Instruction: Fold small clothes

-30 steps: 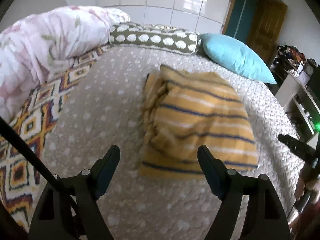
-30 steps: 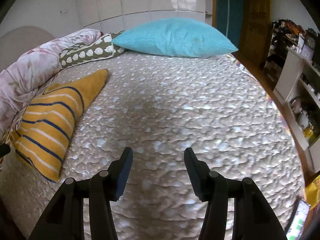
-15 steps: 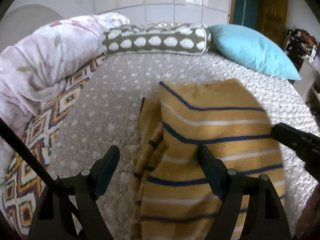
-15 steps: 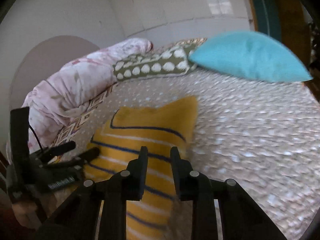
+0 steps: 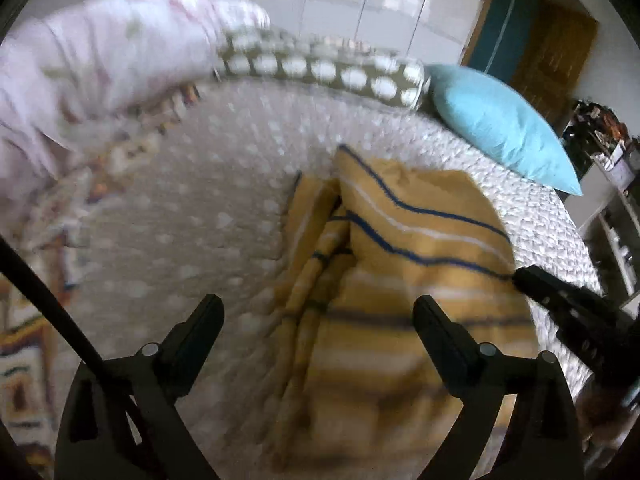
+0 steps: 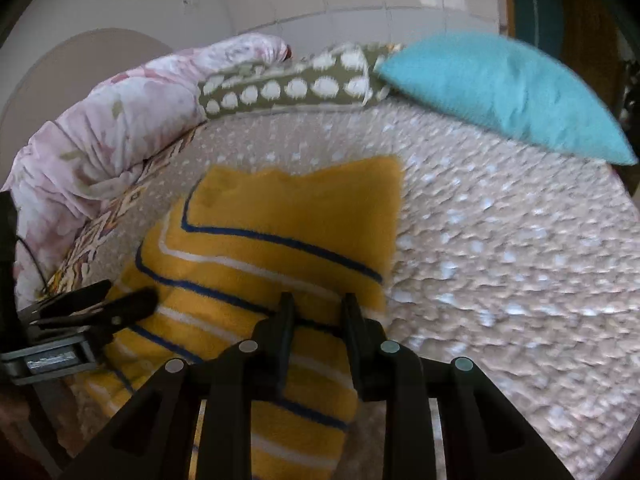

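A yellow garment with blue and white stripes (image 5: pixel 404 264) lies folded on the grey dotted bedspread (image 5: pixel 192 220). My left gripper (image 5: pixel 316 320) is open and empty just above its near left side. My right gripper (image 6: pixel 318 308) is shut on the garment's (image 6: pixel 288 216) near right edge, with cloth pinched between the fingers. The right gripper also shows in the left wrist view (image 5: pixel 520 276) at the garment's right edge. The left gripper shows at the far left of the right wrist view (image 6: pixel 120 300).
A pink floral duvet (image 6: pixel 116 116) lies along the left. A green bolster with white spots (image 6: pixel 288 84) and a turquoise pillow (image 6: pixel 500 88) lie at the head of the bed. A patterned blanket (image 5: pixel 24 340) lies at the left. Shelves (image 5: pixel 616 208) stand to the right.
My right gripper swung left onto the garment and shut on its right edge. My left gripper moved in closer over the garment and stayed open.
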Action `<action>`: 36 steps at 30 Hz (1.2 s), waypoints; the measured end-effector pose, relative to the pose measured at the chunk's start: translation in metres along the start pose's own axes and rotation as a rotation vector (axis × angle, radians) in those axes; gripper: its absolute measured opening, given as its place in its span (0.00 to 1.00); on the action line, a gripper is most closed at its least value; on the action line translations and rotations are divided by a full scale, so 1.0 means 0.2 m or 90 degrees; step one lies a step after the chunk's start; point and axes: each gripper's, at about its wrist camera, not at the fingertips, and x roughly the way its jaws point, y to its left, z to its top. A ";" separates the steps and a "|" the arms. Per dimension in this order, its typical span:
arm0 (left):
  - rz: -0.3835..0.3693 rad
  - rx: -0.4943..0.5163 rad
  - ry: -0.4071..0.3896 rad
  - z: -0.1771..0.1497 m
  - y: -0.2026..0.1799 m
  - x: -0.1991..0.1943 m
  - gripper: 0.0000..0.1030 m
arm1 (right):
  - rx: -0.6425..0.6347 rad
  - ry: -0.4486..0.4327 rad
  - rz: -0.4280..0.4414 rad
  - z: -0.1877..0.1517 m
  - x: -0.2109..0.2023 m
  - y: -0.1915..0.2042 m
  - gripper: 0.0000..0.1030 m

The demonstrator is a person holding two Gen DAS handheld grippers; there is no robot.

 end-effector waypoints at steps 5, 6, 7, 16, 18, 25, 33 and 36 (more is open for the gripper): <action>0.152 0.078 -0.196 -0.25 -0.09 -0.55 0.94 | -0.048 -0.032 -0.058 -0.17 -0.34 0.03 0.43; 0.168 0.083 -0.230 -0.30 -0.10 -0.63 0.98 | -0.056 -0.033 -0.077 -0.23 -0.43 0.03 0.46; 0.185 0.081 -0.284 -0.38 -0.10 -0.76 1.00 | -0.060 -0.035 -0.088 -0.27 -0.47 0.03 0.47; 0.087 -0.003 -0.243 -0.68 -0.08 -1.00 1.00 | 0.017 -0.021 -0.181 -0.70 -0.84 -0.04 0.62; 0.105 0.007 -0.230 -0.71 -0.12 -0.96 1.00 | 0.049 -0.004 -0.172 -0.75 -0.85 -0.06 0.62; 0.134 0.069 -0.154 -0.77 -0.26 -0.80 1.00 | 0.003 0.001 -0.252 -0.82 -0.79 -0.06 0.63; 0.131 0.102 -0.084 -0.80 -0.33 -0.63 1.00 | -0.012 0.021 -0.255 -0.84 -0.70 -0.05 0.64; 0.125 0.101 -0.057 -0.81 -0.33 -0.58 1.00 | -0.012 0.029 -0.251 -0.85 -0.68 -0.06 0.64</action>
